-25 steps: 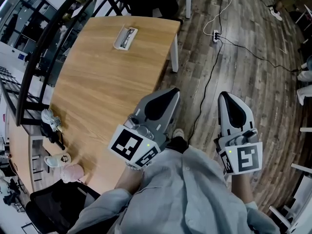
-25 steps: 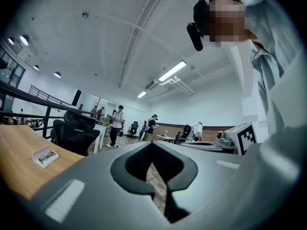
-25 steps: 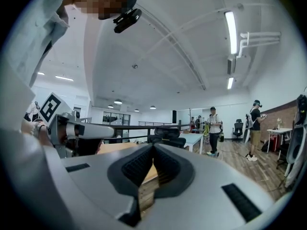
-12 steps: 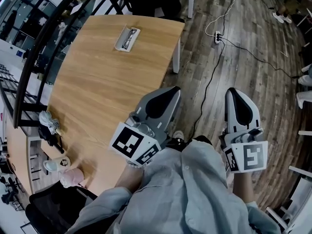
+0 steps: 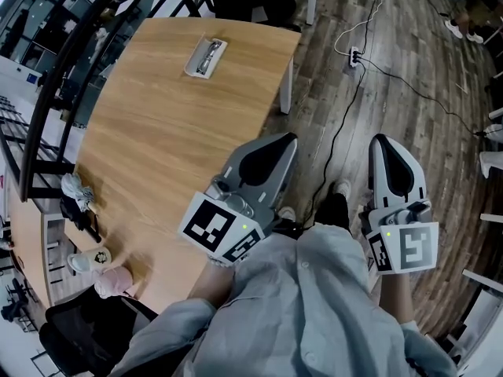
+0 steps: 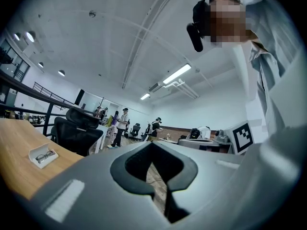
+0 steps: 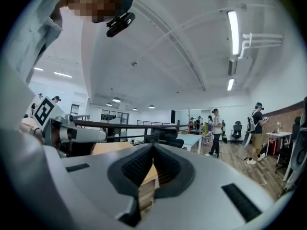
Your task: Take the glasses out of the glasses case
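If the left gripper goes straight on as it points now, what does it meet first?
Probably nothing near: the left gripper points past the table over open floor; the glasses case lies far left.

Head camera overhead, others low; shared table (image 5: 157, 132)

Tabletop (image 5: 157, 132): fills the left of the head view, with the floor (image 5: 409, 77) to its right.
Glasses case (image 5: 204, 59): on the tabletop's far end, near its right edge, well apart from both grippers.
Glasses (image 5: 210, 56): lying inside the case.
Left hand-held gripper (image 5: 281, 144): at the tabletop's near right edge, before the person.
Right hand-held gripper (image 5: 391, 149): further right, over the floor.
Power strip (image 5: 354, 54): on the floor, right of the tabletop's far corner.
Chair (image 5: 78, 332): at the tabletop's near left end.
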`<state>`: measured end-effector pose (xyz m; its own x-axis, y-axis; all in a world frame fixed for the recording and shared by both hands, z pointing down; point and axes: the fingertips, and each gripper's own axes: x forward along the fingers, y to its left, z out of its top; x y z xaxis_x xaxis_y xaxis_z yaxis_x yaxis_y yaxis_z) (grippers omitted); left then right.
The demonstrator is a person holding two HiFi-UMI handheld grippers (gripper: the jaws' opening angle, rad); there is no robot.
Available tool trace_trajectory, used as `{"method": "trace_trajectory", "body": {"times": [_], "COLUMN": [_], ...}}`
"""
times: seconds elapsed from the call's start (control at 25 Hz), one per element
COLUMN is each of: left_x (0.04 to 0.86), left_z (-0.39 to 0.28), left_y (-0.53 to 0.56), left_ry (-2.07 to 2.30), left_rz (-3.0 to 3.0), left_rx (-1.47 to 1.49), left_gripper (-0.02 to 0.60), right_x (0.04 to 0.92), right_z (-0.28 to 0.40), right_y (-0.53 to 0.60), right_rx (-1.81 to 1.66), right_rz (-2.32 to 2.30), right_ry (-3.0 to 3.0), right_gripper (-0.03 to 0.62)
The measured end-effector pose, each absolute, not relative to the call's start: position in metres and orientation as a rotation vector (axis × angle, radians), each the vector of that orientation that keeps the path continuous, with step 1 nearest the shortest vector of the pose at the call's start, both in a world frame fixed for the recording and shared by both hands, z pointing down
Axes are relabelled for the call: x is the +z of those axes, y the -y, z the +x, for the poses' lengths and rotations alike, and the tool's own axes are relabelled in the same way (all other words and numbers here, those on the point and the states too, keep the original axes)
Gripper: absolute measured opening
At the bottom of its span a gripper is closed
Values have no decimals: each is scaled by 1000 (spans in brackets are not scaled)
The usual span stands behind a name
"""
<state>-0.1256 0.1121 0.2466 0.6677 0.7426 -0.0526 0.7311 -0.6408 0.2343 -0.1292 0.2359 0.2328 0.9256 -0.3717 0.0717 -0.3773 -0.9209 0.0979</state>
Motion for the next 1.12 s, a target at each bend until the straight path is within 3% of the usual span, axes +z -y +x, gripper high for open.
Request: {"method": "trace_trajectory", "body": {"times": [1.12], "left_x": [231], "left_z": [-13], "left_y": [-213], "left_ry": [-665], "left_rz": [2866], "left_rx": [21], "left_gripper": [3], "right_x": [238], "right_z": [30], "right_y": [-331], "right_rx": [73], "right_rz": [2816], "right_ry": [1154], "right_gripper": [2]}}
